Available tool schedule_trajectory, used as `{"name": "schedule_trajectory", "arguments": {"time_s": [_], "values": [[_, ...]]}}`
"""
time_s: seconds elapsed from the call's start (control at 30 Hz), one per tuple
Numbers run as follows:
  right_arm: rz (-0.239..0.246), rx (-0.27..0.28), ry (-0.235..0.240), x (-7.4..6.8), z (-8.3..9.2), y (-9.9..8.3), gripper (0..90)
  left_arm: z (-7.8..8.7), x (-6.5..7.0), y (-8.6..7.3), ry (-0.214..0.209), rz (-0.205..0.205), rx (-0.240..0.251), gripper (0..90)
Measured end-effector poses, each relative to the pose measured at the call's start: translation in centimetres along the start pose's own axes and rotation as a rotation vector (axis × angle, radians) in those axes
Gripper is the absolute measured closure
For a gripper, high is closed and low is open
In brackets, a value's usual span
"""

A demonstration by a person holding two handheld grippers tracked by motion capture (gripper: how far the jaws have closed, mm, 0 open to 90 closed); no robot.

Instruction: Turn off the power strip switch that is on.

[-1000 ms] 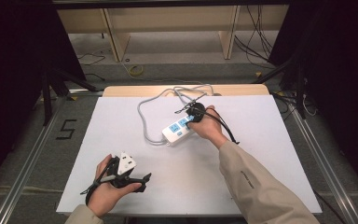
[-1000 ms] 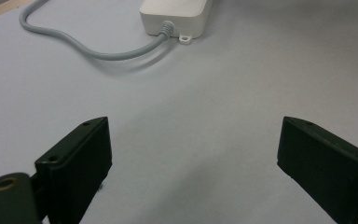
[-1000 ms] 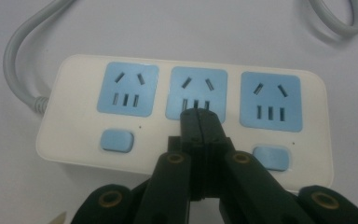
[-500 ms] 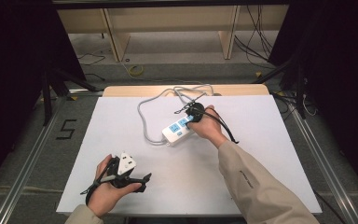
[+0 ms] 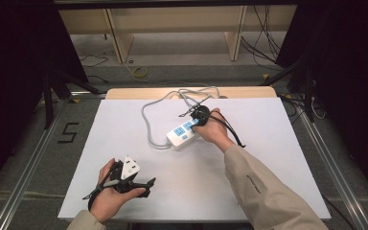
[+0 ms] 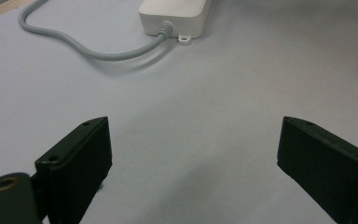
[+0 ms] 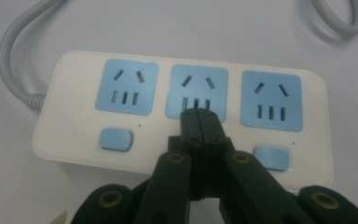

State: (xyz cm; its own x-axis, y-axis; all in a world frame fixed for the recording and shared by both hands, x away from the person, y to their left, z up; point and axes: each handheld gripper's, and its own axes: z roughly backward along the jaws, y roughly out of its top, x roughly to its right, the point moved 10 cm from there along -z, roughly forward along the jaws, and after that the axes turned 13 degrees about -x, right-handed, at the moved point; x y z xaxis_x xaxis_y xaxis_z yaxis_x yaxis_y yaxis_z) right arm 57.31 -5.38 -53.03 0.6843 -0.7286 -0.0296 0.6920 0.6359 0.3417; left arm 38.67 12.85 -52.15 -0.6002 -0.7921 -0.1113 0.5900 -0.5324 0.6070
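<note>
My right arm reaches forward with the right gripper [image 7: 199, 116] tipped down, fingers pressed together and empty over the middle socket of the power strip [image 5: 183, 133], while my left gripper [image 6: 193, 154] rests low on the worktop [image 5: 268, 143], fingers spread wide, the strip lying well ahead of them.

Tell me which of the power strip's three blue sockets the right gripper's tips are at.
The middle socket: the shut right gripper has its tips at that socket's lower slots, while the two outer sockets sit uncovered on either side.
</note>
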Motion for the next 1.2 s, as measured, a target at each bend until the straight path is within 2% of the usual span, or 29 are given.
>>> {"name": "schedule_trajectory", "arguments": {"time_s": [0.37,0.97,1.03,1.07,1.2], "values": [[0.017,0.014,-0.019,0.07,-0.01,0.06,90.0,-0.01,0.00,0.01,-0.001,-0.003,-0.002,9.7],[0.017,0.017,-0.026,-0.03,0.06,0.02,90.0,-0.02,0.00,0.02,0.000,-0.004,-0.001,9.7],[0.017,0.037,-0.028,-0.02,0.33,0.24,90.0,-0.01,-0.01,0.01,0.000,-0.005,-0.002,9.7],[0.026,0.022,-0.037,-0.03,0.41,0.15,90.0,-0.01,0.00,0.01,0.000,-0.005,-0.001,9.7],[0.029,0.023,-0.034,-0.02,0.43,0.05,90.0,-0.02,0.03,0.04,0.000,-0.005,-0.001,9.7]]}}
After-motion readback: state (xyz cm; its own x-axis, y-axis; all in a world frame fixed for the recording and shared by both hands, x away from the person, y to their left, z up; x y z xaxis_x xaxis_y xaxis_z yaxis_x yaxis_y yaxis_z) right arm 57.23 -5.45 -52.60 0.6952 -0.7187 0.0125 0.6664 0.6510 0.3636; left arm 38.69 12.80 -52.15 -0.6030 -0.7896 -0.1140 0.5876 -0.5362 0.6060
